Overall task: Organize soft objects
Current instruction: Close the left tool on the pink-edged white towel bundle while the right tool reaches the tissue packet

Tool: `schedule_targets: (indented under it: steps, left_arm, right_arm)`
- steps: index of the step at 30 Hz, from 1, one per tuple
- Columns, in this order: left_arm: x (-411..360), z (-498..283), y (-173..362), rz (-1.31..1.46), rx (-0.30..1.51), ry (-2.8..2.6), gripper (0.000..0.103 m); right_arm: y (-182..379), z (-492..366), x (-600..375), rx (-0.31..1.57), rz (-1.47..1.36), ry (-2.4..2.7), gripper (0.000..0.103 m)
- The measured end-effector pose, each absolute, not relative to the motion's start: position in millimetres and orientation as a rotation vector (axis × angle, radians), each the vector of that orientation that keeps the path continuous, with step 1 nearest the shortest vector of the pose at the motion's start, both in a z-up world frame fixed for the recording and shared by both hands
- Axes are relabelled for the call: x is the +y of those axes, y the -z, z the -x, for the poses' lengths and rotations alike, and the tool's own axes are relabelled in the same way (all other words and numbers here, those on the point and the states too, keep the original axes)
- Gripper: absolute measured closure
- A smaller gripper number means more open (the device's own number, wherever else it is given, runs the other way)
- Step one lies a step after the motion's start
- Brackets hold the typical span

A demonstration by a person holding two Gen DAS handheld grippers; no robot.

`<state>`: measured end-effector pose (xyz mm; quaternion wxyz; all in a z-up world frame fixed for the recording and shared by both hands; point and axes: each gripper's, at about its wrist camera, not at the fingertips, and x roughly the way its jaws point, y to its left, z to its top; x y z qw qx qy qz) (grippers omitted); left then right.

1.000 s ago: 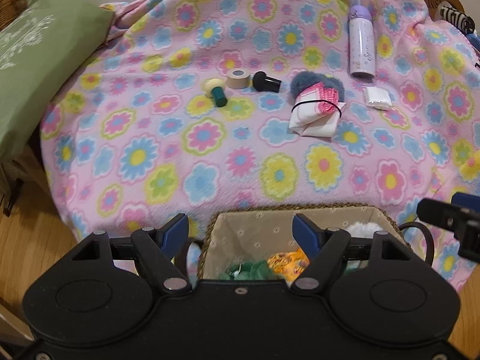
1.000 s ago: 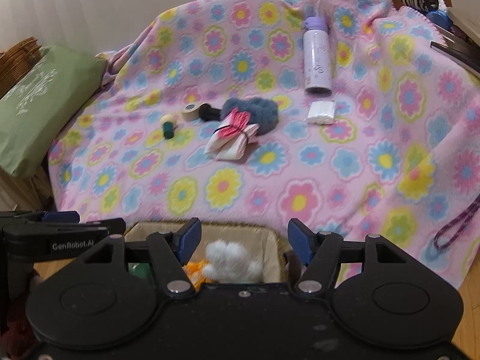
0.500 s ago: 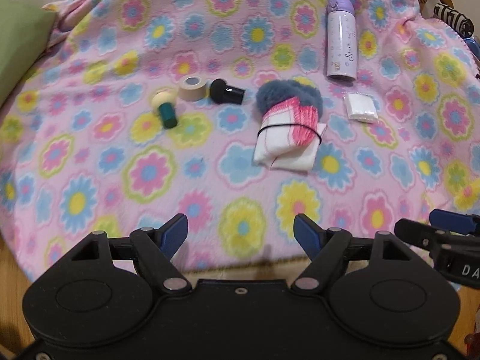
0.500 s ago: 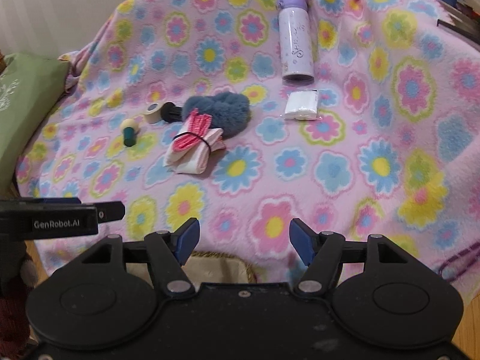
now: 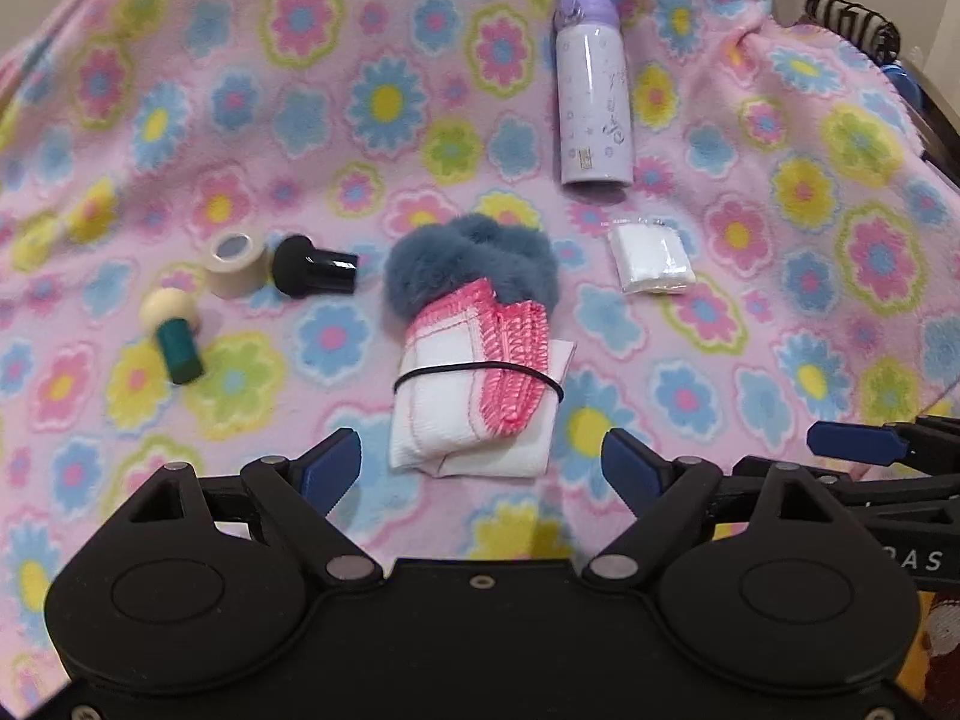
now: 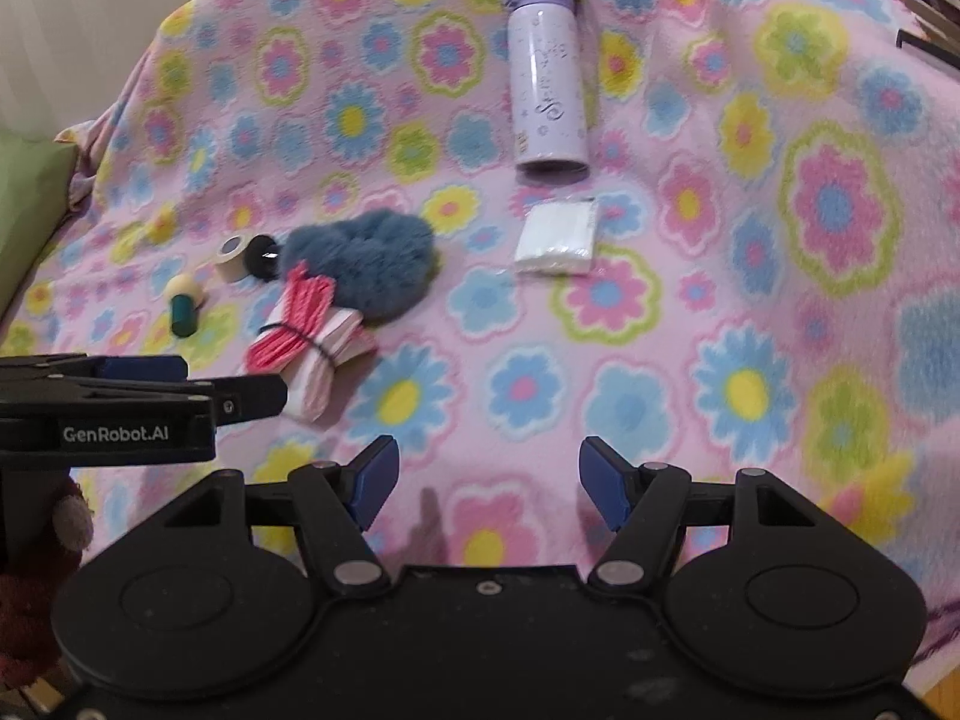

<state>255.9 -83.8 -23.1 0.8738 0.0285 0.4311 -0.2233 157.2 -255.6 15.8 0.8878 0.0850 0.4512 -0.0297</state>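
A folded white and pink cloth bundle [image 5: 474,402] tied with a black band lies on the flowered blanket [image 5: 690,360], its far end resting on a fluffy blue-grey puff [image 5: 468,258]. My left gripper [image 5: 480,471] is open and empty, its jaws just short of the bundle's near end. In the right wrist view the bundle [image 6: 312,348] and puff [image 6: 366,261] lie to the left. My right gripper [image 6: 486,483] is open and empty over bare blanket, to the right of the left gripper [image 6: 198,390].
A lilac bottle [image 5: 594,102] lies behind the puff. A small white packet [image 5: 651,258] sits to the right. A tape roll [image 5: 234,264], a black stubby brush [image 5: 312,267] and a teal-and-cream peg [image 5: 174,336] lie to the left. A green cushion [image 6: 24,204] is at far left.
Both grippers have moved forward over the blanket, away from the basket, which has dropped out of view. The cloth bundle now sits just beyond the left gripper's open jaws.
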Motion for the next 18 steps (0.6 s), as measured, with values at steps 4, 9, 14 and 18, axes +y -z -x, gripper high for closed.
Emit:
schedule_targets:
  steps: [4,9,14,18]
  left_arm:
    - [-84,-273,35,-0.019,0.95,0.485,0.019]
    - [-82,-288,45,0.042,1.003,0.524,0.019]
    - [-86,-303,52,0.064,1.015,0.549,0.017]
    - [-88,-314,61,0.096,1.038,0.57,0.014]
  right_arm:
    - [-13,-167,-262,0.939,-0.178,0.073,0.035]
    - [-6,-178,-266,0.95,-0.174,0.103,0.035]
    - [0,-183,-263,0.968,-0.169,0.102,0.035]
    - [4,-186,-260,0.986,-0.168,0.101,0.035]
